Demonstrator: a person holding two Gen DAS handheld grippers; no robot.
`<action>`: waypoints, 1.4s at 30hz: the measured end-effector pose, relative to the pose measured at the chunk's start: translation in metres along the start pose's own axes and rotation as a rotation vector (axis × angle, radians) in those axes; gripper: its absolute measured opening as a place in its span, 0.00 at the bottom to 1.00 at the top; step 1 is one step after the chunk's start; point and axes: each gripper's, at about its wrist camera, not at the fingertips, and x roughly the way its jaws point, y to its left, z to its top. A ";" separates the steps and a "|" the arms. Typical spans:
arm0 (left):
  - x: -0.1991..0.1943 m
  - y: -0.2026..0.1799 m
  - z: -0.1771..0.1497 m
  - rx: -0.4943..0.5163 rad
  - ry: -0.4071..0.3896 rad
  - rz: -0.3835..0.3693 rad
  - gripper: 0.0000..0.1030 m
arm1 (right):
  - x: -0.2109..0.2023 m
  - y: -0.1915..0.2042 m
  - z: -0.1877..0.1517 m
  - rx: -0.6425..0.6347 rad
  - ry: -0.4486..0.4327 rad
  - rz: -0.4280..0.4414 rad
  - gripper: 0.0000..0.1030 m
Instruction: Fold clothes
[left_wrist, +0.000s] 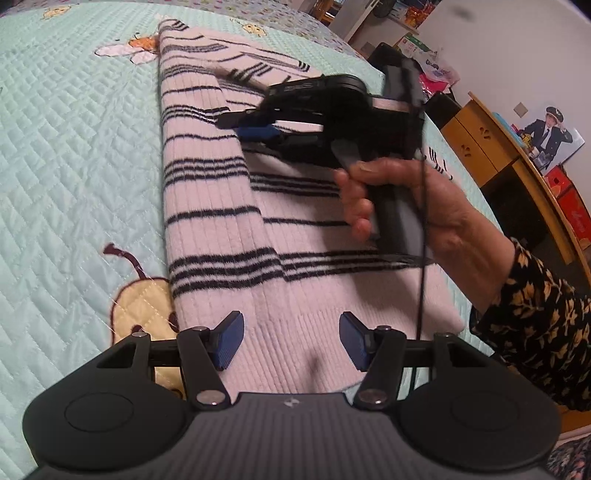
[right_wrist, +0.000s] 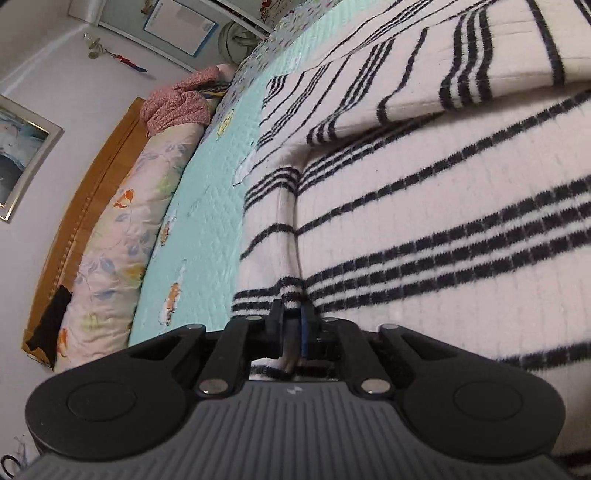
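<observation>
We've got the sweater (left_wrist: 221, 229) lying lengthwise on the bed (left_wrist: 74, 147), running from frame bottom to upper middle in the left wrist view, with one side panel already doubled over along the left edge. Right tool (right_wrist: 293, 321) is pinched tight on a thin fold of knit at lower centre of its own view; in the left view it sits mid-frame, gripped by a hand (left_wrist: 424, 199). Left tool (left_wrist: 291, 339) hangs over the ribbed hem at frame bottom, jaws spread wide, holding nothing. Risks as we see them: the right pinch is shallow and may have caught only the top layer, so a pull could peel layers apart or slip off fuzzy knit. With the left side not anchoring, any drag could slide the whole sweater across the slick quilt and skew the fold line. The cable (left_wrist: 423, 240) dangling across the cloth could snag.
</observation>
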 end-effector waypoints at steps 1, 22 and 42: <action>-0.003 0.003 0.003 -0.019 -0.013 -0.015 0.58 | -0.005 0.000 0.001 0.005 -0.004 0.014 0.27; 0.083 0.043 0.071 -0.246 -0.100 -0.161 0.49 | 0.091 0.002 0.091 -0.096 0.122 -0.008 0.00; 0.000 0.029 -0.005 -0.342 -0.174 -0.164 0.63 | -0.025 0.018 -0.047 -0.045 0.140 0.113 0.19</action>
